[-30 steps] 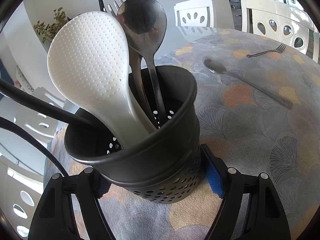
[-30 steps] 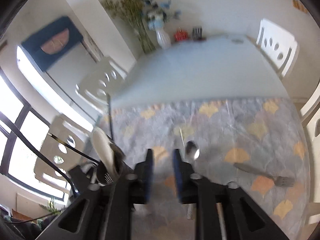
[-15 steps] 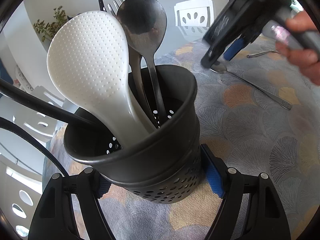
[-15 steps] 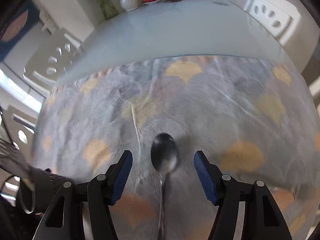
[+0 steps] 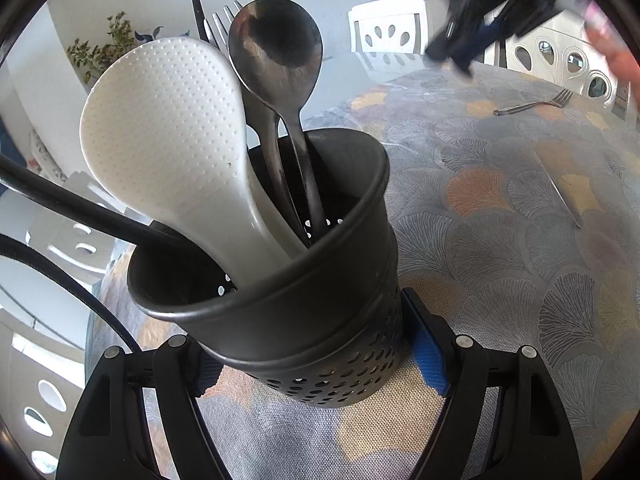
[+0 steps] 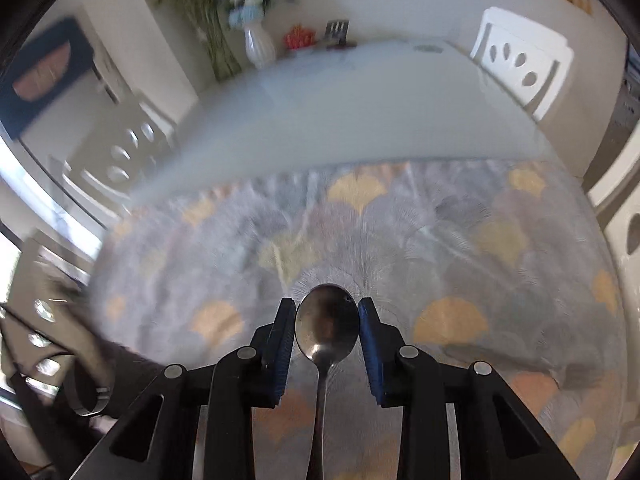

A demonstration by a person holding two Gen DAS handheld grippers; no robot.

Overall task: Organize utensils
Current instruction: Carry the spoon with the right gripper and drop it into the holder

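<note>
The black perforated metal utensil holder [image 5: 320, 320] already stands loaded with a white dimpled plastic rice paddle [image 5: 168, 140], a large dark metal serving spoon [image 5: 276, 52] and a silver fork [image 5: 224, 16] whose tines peek out behind them. The left gripper [image 5: 316, 356] has its blue-padded jaws closed against both sides of the holder's lower wall, steadying it near the edge of the tabletop, which is covered by a grey cloth with a fan-leaf pattern [image 5: 500, 280].

The right gripper [image 6: 326, 326] has its jaws closed on the bowl of a small silver metal spoon [image 6: 326, 332], whose handle runs back between the fingers. By my reading, this spoon is on its way to the holder, so that step is half done.

Still to collect are a second silver fork [image 5: 532, 104] near the far edge of the cloth and a slim silver handle [image 5: 560, 192] lying toward the cloth's right side; what it belongs to I cannot tell.

Only the right wrist view shows the gripped spoon. The left wrist view shows the holder's contents and the leftover cutlery, with the right gripper only a dark blur at upper right.
</note>
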